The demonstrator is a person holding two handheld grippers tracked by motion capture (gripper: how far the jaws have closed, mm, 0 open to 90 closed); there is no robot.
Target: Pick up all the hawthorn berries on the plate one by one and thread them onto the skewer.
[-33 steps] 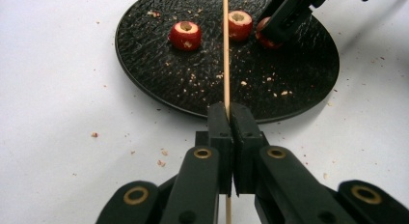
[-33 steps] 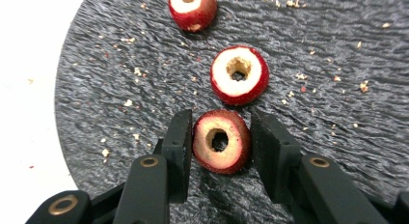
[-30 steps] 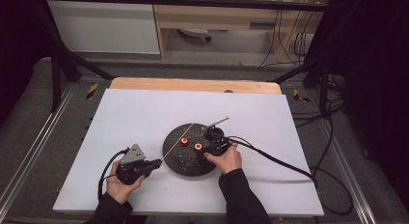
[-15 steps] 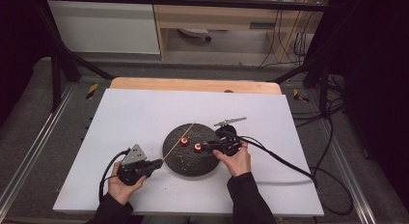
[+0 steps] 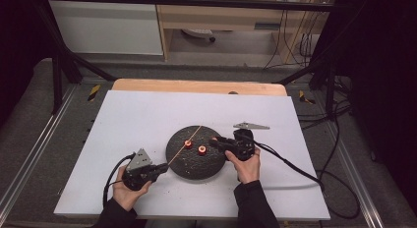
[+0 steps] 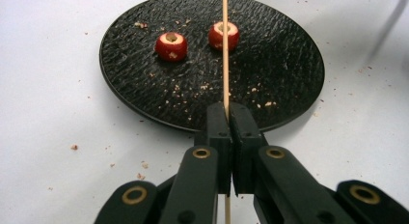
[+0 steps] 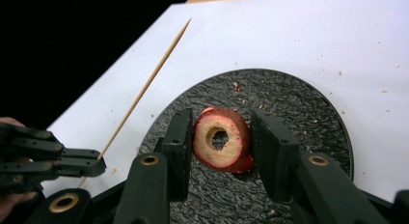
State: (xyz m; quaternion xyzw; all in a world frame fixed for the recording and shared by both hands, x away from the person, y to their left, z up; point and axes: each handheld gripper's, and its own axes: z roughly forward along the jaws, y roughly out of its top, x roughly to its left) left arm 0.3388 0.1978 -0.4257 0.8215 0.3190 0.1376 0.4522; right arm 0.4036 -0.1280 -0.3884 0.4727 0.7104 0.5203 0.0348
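Your left gripper [image 5: 158,170], lower left of the high view, is clamped tight on the thin wooden skewer [image 6: 224,50], which slants up over the round black textured plate [image 5: 212,165] at frame centre. Your right gripper [image 7: 219,144], entering from the plate's right edge, pinches one red cored fruit slice [image 7: 223,139] between its pads, tilted on edge. A second red cored slice [image 6: 171,45] lies flat on the plate. Wide bare white board [image 5: 137,115] stretches left, right and above; its near edge lies close below your hands. Against a second ago, your right hand sits further right.
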